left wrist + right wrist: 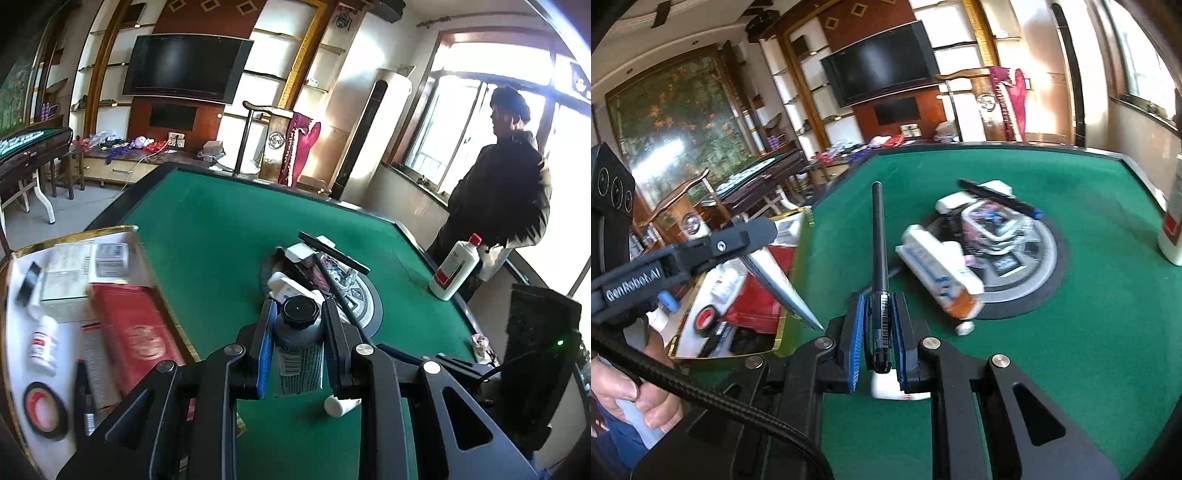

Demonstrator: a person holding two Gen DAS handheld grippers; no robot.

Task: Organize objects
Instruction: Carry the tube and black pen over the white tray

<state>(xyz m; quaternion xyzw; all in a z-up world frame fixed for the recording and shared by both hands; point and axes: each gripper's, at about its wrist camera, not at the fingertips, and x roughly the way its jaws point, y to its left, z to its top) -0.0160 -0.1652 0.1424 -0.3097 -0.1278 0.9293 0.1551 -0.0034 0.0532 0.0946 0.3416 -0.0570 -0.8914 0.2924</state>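
Observation:
My left gripper [297, 321] is shut on a grey tube [298, 354] with a black screw cap, held above the green table [207, 229]. In the right wrist view the left gripper [757, 240] hangs over the tray's edge, and the tube [783, 284] slants down from it. My right gripper [879, 317] is shut on a black pen [877, 240] that sticks out forward beyond the blue pads. A gold-rimmed tray [11, 332] at the left holds boxes, a red box [133, 332], a small white bottle [44, 343], a tape roll [44, 410] and a black marker [83, 395].
A pile of white tubes, pens and a plastic pack [317, 269] lies on the table's round centre plate [1027, 273]. A white bottle with a red cap [456, 267] stands at the right edge. A small white cylinder [338, 404] lies below my left gripper. A person [506, 177] stands by the window.

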